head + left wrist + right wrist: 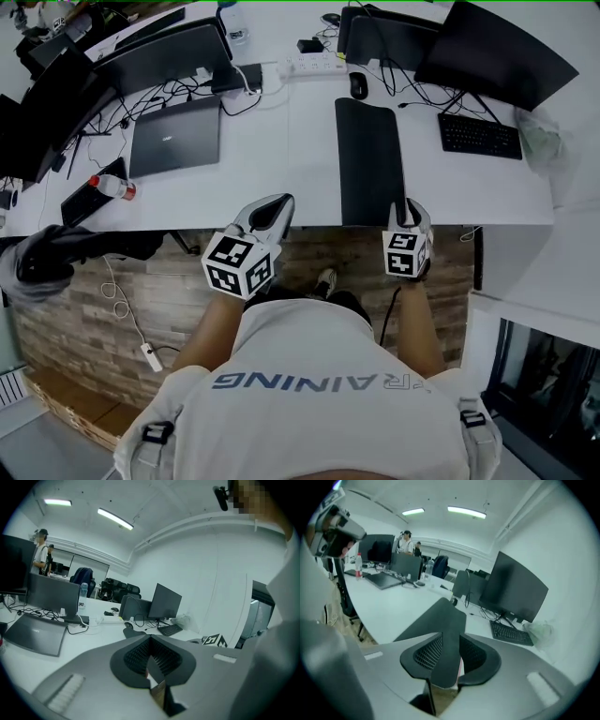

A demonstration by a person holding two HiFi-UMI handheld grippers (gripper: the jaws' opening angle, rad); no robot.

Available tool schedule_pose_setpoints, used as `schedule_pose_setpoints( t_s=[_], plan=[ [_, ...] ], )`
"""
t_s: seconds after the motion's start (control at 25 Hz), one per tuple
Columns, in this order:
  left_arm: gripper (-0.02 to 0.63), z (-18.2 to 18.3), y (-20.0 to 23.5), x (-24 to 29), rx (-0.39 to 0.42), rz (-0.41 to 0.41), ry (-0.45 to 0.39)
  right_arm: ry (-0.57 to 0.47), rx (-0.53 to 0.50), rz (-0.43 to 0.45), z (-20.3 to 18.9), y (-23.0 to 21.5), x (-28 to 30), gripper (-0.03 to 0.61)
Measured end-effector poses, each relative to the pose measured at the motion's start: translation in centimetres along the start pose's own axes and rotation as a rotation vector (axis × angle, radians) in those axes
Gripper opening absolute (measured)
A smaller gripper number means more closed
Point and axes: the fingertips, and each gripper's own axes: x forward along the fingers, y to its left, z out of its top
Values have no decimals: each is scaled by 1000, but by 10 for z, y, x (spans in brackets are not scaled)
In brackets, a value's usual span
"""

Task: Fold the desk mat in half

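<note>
Nearby, mouse (357, 85) beyond desk mat (369, 159), keyboard (479, 136) right, laptop (175, 137) left

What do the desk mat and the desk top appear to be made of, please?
Desk mat: seemingly a soft rubbery or leatherette sheet, matte black. In the right gripper view its near end curves up flexibly instead of staying stiff.
Desk top: probably laminate board. It is smooth, plain white and flat, with a faint sheen.
</note>
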Motion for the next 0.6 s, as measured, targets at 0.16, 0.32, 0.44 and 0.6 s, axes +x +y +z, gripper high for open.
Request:
schedule_pose_setpoints(
  t_s=[0.16, 0.32, 0.44, 0.6],
  plan=[
    [2, 22, 14, -20, 24, 19, -64, -188, 56, 18, 76, 14, -32, 44],
    [2, 48, 26, -42, 52, 28, -134, -353, 91, 97, 141, 37, -65, 14],
    [2, 69, 38, -64, 75, 45, -187, -487, 112, 198, 180, 56, -93, 14],
    [2, 92, 54, -96, 123, 87, -257, -566, 164, 283, 214, 69, -118, 15]
  ],
)
